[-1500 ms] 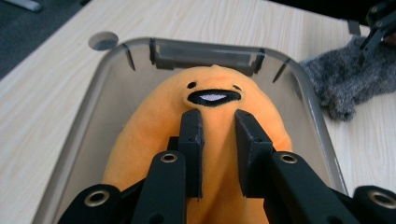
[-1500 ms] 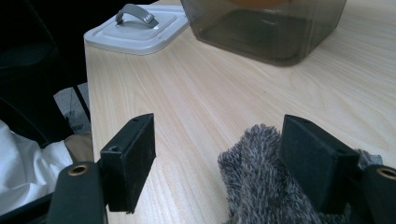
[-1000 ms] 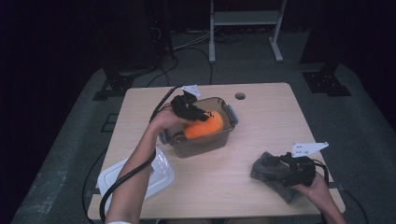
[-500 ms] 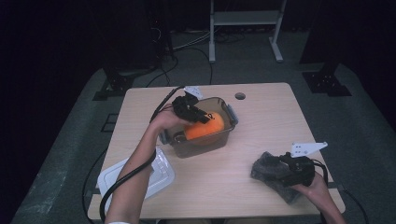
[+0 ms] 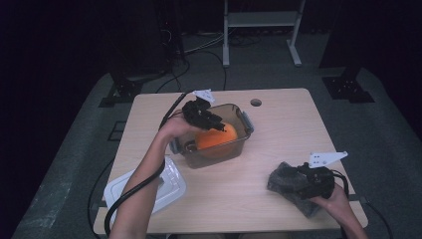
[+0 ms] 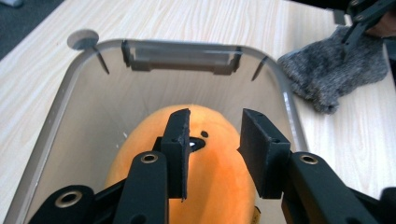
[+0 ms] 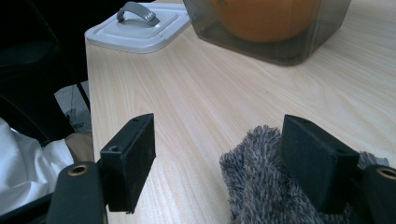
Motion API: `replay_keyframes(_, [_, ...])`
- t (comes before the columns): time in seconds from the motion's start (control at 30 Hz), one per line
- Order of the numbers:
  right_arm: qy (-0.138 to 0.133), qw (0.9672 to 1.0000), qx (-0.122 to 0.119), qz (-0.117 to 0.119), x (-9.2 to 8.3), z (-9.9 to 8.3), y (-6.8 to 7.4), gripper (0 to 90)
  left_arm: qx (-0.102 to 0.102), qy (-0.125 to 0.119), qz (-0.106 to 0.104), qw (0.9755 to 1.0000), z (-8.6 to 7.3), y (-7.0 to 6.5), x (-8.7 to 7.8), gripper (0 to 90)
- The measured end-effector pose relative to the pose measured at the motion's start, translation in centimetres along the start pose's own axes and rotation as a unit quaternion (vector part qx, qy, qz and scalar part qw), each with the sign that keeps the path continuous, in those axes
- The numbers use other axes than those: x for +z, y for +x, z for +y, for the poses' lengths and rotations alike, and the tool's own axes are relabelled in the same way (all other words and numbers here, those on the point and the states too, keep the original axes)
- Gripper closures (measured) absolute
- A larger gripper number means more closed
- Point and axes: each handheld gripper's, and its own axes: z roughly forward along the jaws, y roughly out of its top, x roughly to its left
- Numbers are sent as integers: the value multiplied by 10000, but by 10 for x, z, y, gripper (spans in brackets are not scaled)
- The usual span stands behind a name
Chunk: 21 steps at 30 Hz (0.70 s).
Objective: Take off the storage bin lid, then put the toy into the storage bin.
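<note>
Smooth matt orange toy (image 6: 205, 154), translucent plastic container (image 5: 240, 144), fuzzy grey cloth (image 7: 266, 186), pale wood-grain table (image 5: 298, 129)

Wooden table (image 5: 278, 124), container (image 5: 239, 149) (lid (image 5: 149, 186) beside), cloth (image 5: 288, 186)

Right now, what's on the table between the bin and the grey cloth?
Nothing: in the high view, bare wood runs from the bin to the grey cloth; the right gripper view shows the same bare stretch of table.

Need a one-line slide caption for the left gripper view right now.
Left gripper, jaws just opening, over the orange plush toy inside the clear container.
</note>
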Motion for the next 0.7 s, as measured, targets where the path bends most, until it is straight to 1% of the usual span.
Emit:
replay_keyframes(0.07, [-7,10000,-2,-5,0,0,0,260,-38,-175,0,9998,0,-2,-6,582])
replay_keyframes(0.1, [-1,10000,-4,-9,0,0,0,260,-47,-225,17,9997,0,-3,-8,572])
replay_keyframes(0.2, [9,10000,1,-9,0,0,1,260,-83,-296,32,9995,-2,-4,-14,518])
replay_keyframes(0.27, [13,10000,-3,-13,0,0,1,260,-47,-350,38,9994,-3,-6,-20,495])
replay_keyframes(0.3, [11,10000,-6,-12,0,0,1,260,-58,-435,26,9990,-3,-7,-24,486])
replay_keyframes(0.4, [5,10000,2,-20,1,1,1,260,-43,-498,65,9987,-5,-11,-31,438])
replay_keyframes(0.47, [7,10000,-4,-16,1,1,1,260,-77,-549,61,9984,-7,-14,-35,397])
replay_keyframes(0.53, [-10,10000,0,-16,1,2,1,259,-50,-578,87,9983,-11,-18,-40,368])
replay_keyframes(0.6, [-14,10000,-9,-25,1,2,1,259,-27,-663,112,9977,-14,-22,-46,352])
replay_keyframes(0.67, [-22,10000,-1,-26,2,3,2,259,12,-694,158,9975,-17,-25,-51,340])
replay_keyframes(0.7, [-26,10000,9,-24,2,3,2,259,33,-731,183,9972,-19,-27,-56,333])
